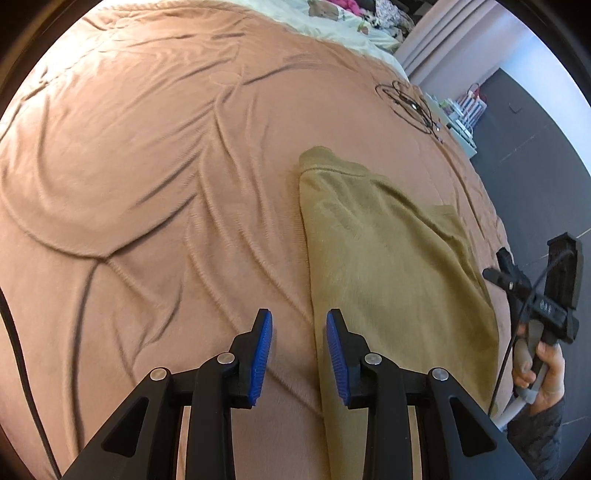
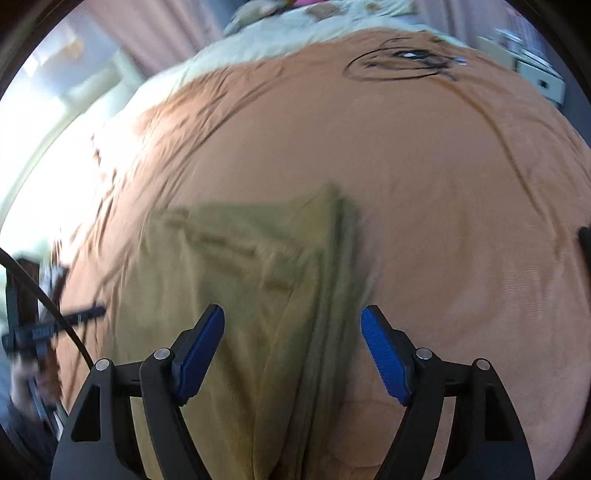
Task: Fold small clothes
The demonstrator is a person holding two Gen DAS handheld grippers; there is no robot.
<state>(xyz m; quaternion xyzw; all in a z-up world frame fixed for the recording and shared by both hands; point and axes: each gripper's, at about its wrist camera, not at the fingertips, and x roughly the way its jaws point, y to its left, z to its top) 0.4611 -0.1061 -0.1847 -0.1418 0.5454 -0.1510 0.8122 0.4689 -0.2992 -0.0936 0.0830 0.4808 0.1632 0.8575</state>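
On the rust-brown bed cover [image 1: 147, 184] lies a partly folded olive-green cotton garment [image 1: 388, 258]. Both grippers, left gripper [image 1: 299, 354] and right gripper [image 2: 291, 350], hover with jaws apart and empty; next probably comes pinching an edge for another fold.

A coiled black cable [image 1: 408, 105] lies near the far edge of the wrinkled orange blanket [image 1: 147, 166], before a pale sheet [image 1: 332, 26].

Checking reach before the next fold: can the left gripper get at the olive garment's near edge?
Probably yes: the left gripper is open, the olive garment edge lies between its fingers, nothing in between.
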